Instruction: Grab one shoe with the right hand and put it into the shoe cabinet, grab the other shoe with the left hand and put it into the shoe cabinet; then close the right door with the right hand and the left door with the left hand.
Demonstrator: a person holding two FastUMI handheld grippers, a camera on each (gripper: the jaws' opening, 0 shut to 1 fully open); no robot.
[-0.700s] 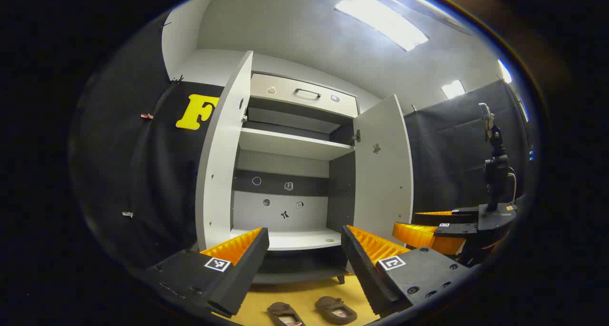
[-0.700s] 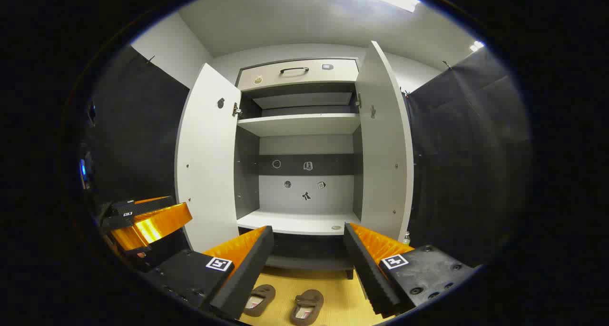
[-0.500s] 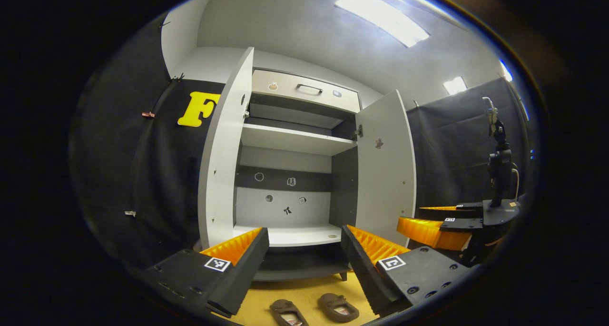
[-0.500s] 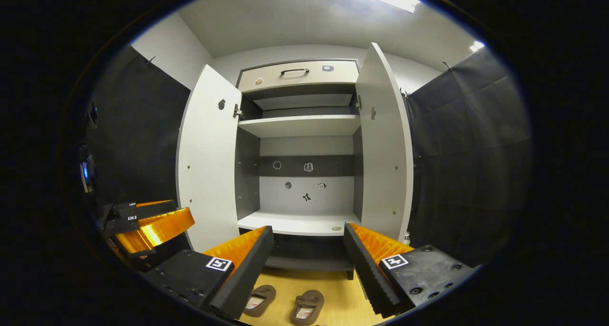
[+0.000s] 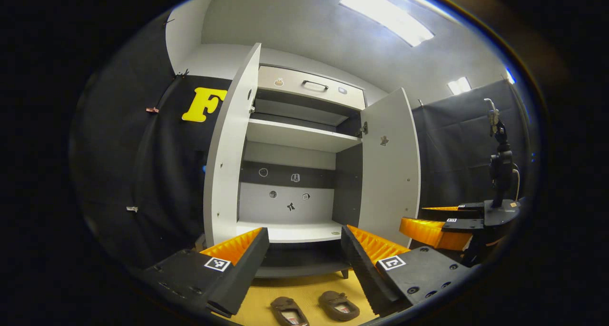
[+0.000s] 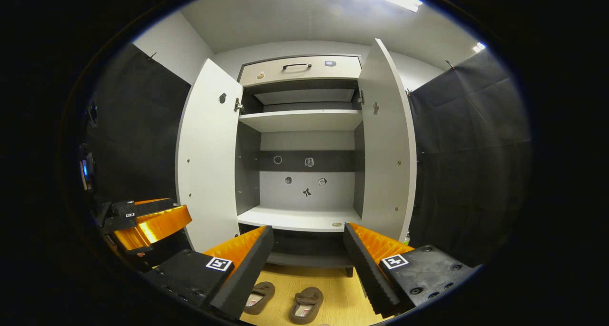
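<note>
Both shoes are on the floor in front of the shoe cabinet (image 6: 304,140), so nothing is stowed yet. In the right gripper view the right shoe (image 6: 305,304) and the left shoe (image 6: 259,297) sit side by side just near of the cabinet's base, close together but not touching as far as I can tell. The right gripper (image 6: 308,264) has its fingers spread wide with nothing between them, and the left gripper (image 5: 304,264) is the same: released, empty.

What could go wrong, imo:
- The shoes are low and soft-looking. Pinching only the edge of the upper could let one fold and slip out on the way up to the lower shelf (image 6: 299,219).
- They lie so close that going for one could nudge the other, maybe under the cabinet.
- Both doors stand wide open. The right door (image 6: 387,145) flanks the opening, so a wide swing with a loaded gripper could clip its edge and push it partway shut too early. Same goes for the left door (image 6: 207,154).
- The two grippers are near each other, so reaching at once might make them collide.

View differences: the left gripper view catches the right gripper off to the right, with a dark stand (image 5: 499,164) behind it. The right gripper view looks more squarely into the cabinet, giving a cleaner read on the shelf depth and the drawer (image 6: 299,69) up top.
</note>
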